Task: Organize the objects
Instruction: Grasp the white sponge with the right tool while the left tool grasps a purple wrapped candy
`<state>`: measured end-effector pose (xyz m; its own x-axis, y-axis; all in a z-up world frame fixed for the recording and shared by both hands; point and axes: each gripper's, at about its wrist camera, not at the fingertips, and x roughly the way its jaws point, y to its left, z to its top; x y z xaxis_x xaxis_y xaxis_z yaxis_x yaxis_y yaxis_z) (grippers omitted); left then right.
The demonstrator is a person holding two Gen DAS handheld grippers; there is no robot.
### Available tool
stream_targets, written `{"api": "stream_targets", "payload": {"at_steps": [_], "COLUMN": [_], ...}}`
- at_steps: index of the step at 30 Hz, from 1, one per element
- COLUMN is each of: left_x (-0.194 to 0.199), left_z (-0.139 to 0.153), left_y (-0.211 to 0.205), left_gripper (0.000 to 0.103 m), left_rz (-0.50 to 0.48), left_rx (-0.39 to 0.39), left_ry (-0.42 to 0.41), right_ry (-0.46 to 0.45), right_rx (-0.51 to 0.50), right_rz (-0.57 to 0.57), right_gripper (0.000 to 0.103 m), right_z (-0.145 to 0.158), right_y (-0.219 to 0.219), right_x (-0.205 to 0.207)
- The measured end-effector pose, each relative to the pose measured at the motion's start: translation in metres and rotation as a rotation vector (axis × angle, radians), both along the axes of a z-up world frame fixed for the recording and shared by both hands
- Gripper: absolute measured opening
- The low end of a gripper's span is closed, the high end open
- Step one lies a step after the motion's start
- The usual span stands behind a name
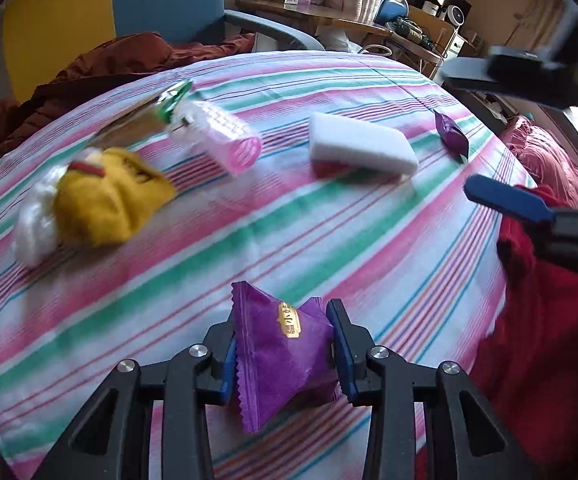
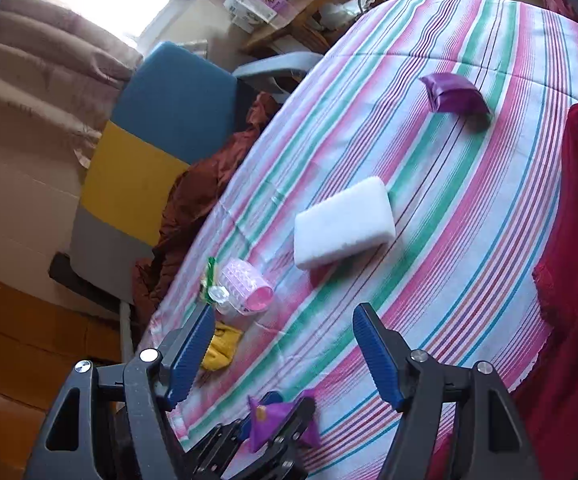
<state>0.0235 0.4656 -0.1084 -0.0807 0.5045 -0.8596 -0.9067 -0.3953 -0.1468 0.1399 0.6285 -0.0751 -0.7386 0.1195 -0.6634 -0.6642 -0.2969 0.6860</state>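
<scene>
Left gripper (image 1: 285,350) has its jaws clamped on a purple candy packet (image 1: 281,360) over the striped bed (image 1: 409,240); right gripper (image 2: 285,352) hangs wide open, empty.

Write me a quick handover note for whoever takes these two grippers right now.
Left gripper: fingers shut on a purple packet, just above the striped sheet.
Right gripper: open, empty, hovering over the sheet.
On the sheet: second purple packet at the far end, white sponge, pink roller, yellow sock.
Done: one packet gripped.
Left: no grouping visible yet; everything else lies scattered.
</scene>
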Motion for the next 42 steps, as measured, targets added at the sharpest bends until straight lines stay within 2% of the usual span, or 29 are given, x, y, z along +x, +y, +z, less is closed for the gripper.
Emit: {"api": "stream_targets", "payload": {"at_steps": [3, 5, 8, 11, 14, 16, 19, 24, 25, 27, 29, 31, 34, 36, 42], "left_x": [0.000, -0.003, -0.009, -0.012, -0.014, -0.016, -0.022, -0.027, -0.027, -0.027, -0.027, -0.028, -0.027, -0.027, -0.024], "left_z": [-0.001, 0.000, 0.000, 0.001, 0.001, 0.001, 0.001, -0.001, -0.001, -0.002, -0.002, -0.002, -0.002, -0.001, 0.009], "left_y": [-0.019, -0.031, -0.051, -0.063, -0.070, -0.075, -0.085, -0.092, -0.092, -0.092, -0.092, -0.093, -0.094, -0.096, -0.111], "left_gripper": [0.039, 0.039, 0.039, 0.039, 0.039, 0.039, 0.039, 0.039, 0.039, 0.039, 0.039, 0.039, 0.038, 0.038, 0.038], "left_rz": [0.003, 0.008, 0.024, 0.048, 0.068, 0.076, 0.090, 0.094, 0.094, 0.093, 0.095, 0.098, 0.102, 0.103, 0.131], "left_rx": [0.008, 0.015, 0.037, 0.053, 0.062, 0.064, 0.070, 0.081, 0.082, 0.085, 0.089, 0.093, 0.094, 0.091, 0.094], "left_ry": [0.008, -0.002, -0.033, -0.065, -0.096, -0.102, -0.123, -0.140, -0.140, -0.139, -0.140, -0.142, -0.138, -0.134, -0.123], "right_ry": [-0.080, -0.150, -0.261, -0.376, -0.525, -0.625, -0.721, -0.834, -0.857, -0.847, -0.807, -0.746, -0.741, -0.735, -0.595], "right_rx": [0.009, 0.034, 0.125, 0.228, 0.287, 0.361, 0.459, 0.526, 0.538, 0.522, 0.479, 0.415, 0.403, 0.395, 0.411], "right_rz": [0.066, 0.172, 0.315, 0.432, 0.561, 0.626, 0.735, 0.848, 0.845, 0.846, 0.836, 0.827, 0.798, 0.784, 0.811], "right_gripper": [0.073, 0.073, 0.074, 0.081, 0.081, 0.082, 0.083, 0.083, 0.090, 0.093, 0.092, 0.075, 0.069, 0.068, 0.068], "right_z": [-0.002, 0.002, 0.015, 0.020, 0.005, -0.007, -0.022, -0.048, -0.054, -0.060, -0.064, -0.063, -0.060, -0.055, -0.022], "right_y": [-0.007, -0.011, -0.006, 0.010, 0.025, 0.032, 0.032, 0.035, 0.039, 0.046, 0.053, 0.056, 0.051, 0.044, -0.004], "right_x": [-0.014, -0.029, -0.052, -0.079, -0.110, -0.126, -0.142, -0.155, -0.155, -0.154, -0.150, -0.142, -0.130, -0.124, -0.114]}}
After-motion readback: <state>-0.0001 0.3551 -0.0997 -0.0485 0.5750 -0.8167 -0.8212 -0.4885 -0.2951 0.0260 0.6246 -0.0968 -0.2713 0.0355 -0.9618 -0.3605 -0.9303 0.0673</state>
